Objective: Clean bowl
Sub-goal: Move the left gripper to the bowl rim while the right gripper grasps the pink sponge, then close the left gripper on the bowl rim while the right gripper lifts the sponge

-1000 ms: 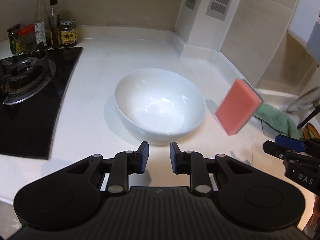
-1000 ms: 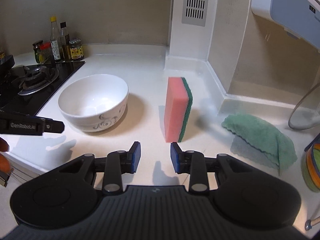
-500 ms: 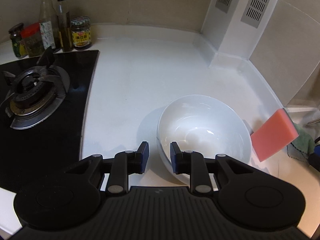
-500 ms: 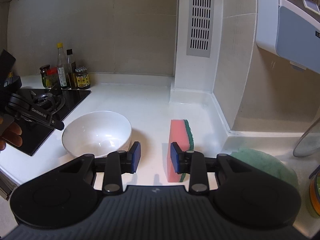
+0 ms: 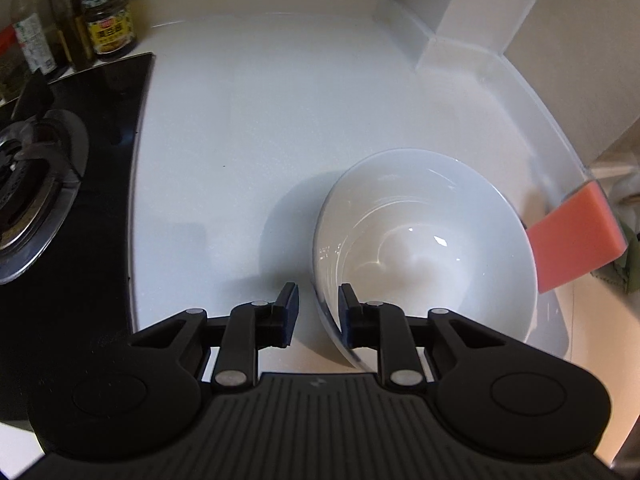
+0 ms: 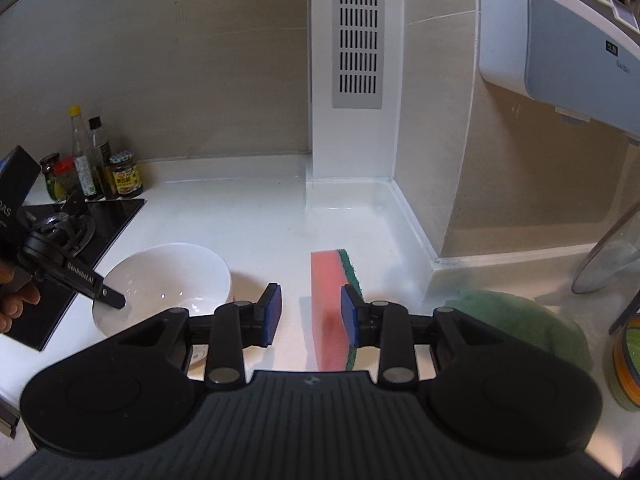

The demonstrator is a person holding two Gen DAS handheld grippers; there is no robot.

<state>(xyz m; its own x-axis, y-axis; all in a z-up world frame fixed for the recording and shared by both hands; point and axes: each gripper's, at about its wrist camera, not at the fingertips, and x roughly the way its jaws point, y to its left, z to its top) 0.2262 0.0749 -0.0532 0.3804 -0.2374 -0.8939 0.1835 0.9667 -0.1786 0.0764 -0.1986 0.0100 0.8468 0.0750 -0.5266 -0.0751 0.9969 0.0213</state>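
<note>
L gripper (image 5: 317, 312) fingers just closing astride bowl (image 5: 424, 248) rim, apparently no contact; R gripper (image 6: 309, 312) gaping, sponge (image 6: 332, 312) unclamped.

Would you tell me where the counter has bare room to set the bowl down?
Bare counter lies between the stove, the jars and the bowl. Crowded to the bowl's right: sponge, green cloth, glass lid.

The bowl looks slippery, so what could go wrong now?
1. The left hand-held gripper straddles the white bowl's thin rim, jaws just closing; the glossy wall could slip or tip.
2. The pink sponge stands on edge between the right hand-held gripper's open jaws, touching only one pad; a nudge may topple it.
</note>
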